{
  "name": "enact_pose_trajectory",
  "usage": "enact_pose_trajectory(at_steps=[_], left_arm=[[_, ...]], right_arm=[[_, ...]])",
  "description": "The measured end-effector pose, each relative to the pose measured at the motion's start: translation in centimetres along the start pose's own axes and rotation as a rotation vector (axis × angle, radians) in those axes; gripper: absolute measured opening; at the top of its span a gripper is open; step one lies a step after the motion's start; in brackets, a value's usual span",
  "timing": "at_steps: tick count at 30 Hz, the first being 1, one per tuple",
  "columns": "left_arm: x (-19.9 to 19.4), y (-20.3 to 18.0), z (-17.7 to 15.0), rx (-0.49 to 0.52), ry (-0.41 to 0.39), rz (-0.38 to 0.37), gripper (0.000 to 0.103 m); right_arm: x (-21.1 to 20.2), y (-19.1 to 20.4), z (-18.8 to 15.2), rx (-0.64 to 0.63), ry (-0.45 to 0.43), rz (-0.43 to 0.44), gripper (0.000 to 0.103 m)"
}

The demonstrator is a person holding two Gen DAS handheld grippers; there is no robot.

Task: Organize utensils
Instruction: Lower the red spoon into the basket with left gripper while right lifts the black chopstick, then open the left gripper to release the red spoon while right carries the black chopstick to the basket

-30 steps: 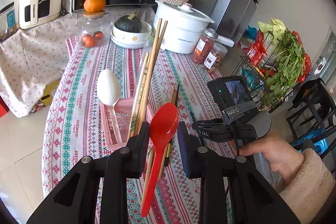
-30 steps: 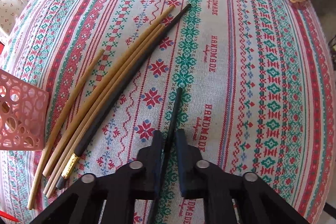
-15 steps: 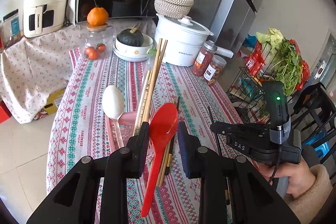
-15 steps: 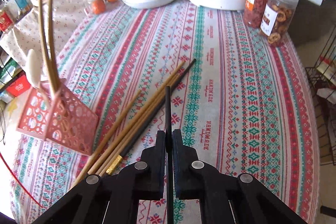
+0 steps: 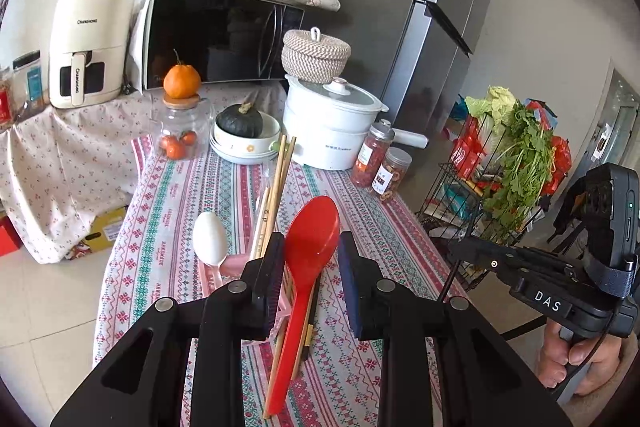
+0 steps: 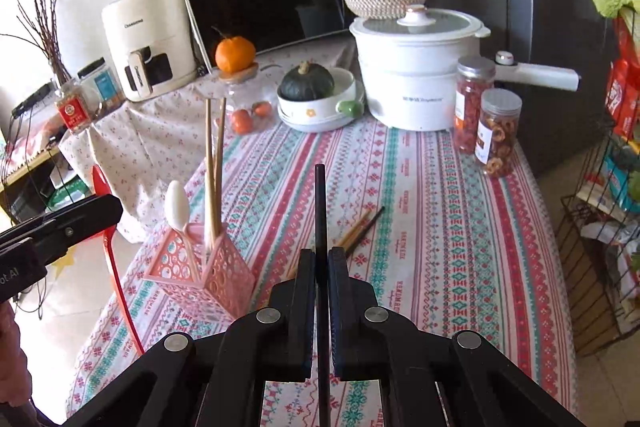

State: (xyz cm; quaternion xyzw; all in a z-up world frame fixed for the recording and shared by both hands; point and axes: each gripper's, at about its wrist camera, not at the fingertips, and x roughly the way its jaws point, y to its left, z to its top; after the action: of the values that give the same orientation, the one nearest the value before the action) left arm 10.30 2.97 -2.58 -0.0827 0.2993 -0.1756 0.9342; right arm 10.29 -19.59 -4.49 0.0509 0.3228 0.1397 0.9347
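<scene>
Black chopstick [image 6: 320, 203] clamped in right tongs [image 6: 320, 259], pads pinched tight on it, stick raised clear of the desk [image 6: 440, 227], tip pointing away toward the white pot [image 6: 416, 67]. Red spoon [image 5: 308, 259] sits betw. the pads of left tongs [image 5: 310, 255], bowl up, handle hanging down; tongs partly closed, gripping it. Pink holder [image 6: 204, 275] stands on desk w/ white spoon [image 6: 178, 205] & two tall bamboo sticks [image 6: 214, 163] upright in it. Loose chopsticks [image 6: 360, 231] lie on the cloth just beside holder, beyond right tongs.
</scene>
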Motion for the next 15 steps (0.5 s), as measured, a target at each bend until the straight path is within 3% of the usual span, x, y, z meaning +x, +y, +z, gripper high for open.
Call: enact_pose_trajectory(at_steps=[8, 15], left_arm=[[-2.1, 0.9, 2.4, -0.023, -0.174, 0.015, 0.028], [-0.6, 2.6, 3.5, -0.064, -0.312, 0.060, 0.028]], right_arm=[[-1.5, 1.5, 1.9, -0.037, -0.064, 0.050, 0.005], [-1.5, 3.0, 2.4, -0.059, -0.078, 0.079, 0.005]])
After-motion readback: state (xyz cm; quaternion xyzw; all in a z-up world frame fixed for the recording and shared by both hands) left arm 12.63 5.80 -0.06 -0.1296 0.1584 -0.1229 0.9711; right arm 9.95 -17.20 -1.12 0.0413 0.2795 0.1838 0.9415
